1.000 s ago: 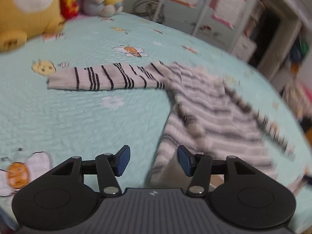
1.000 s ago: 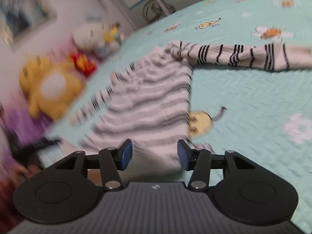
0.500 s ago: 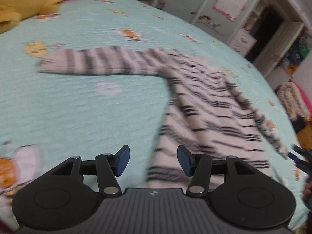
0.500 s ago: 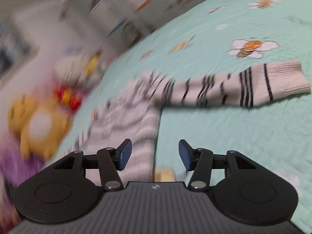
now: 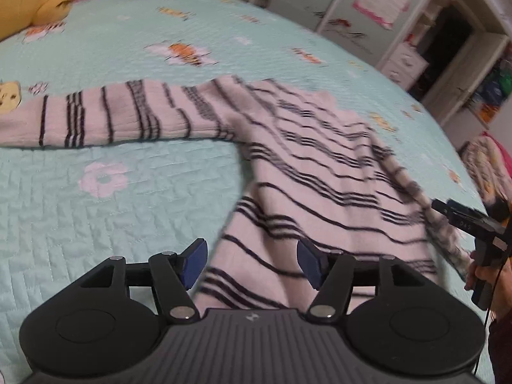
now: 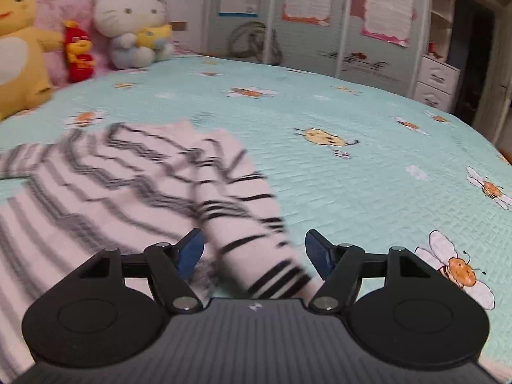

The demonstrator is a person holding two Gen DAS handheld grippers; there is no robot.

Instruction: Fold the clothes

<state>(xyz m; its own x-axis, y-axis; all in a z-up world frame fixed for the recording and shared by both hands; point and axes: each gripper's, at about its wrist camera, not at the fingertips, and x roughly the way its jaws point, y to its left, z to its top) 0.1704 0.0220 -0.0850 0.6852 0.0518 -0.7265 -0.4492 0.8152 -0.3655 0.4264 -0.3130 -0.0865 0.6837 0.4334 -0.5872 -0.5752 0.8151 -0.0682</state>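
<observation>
Left wrist view puts the striped sweater [image 5: 320, 172] spread flat on the mint quilted bedspread [image 5: 112, 217], one sleeve [image 5: 105, 118] stretched straight out to the left, the other sleeve [image 6: 252, 224] lying along the body's right edge toward you. Your left gripper [image 5: 251, 264] hovers over the hem with its jaws apart and nothing pinched; they have just been widening, and only the hem edge shows in the gap below them. Your right gripper [image 6: 254, 254] is released too — its jaws have just been opening further — and the near sleeve's cuff lies between the blue pads [image 6: 190, 251] without either one pressing on it. From the left wrist camera the right gripper and your hand [image 5: 489, 278] show at the sweater's right edge. My judgement: you are setting up to take the cuff and fold that sleeve across the body. The risk is in the pinch — close while the claw is still travelling and you may catch only the top layer of knit, or snag the body fabric beside the cuff, and the whole sweater would drag and wrinkle across the quilt. Both views are smeared, so I cannot tell how close the pads sit to the cloth. Plush toys [image 6: 131, 28] line the far edge, well apart from the work.
</observation>
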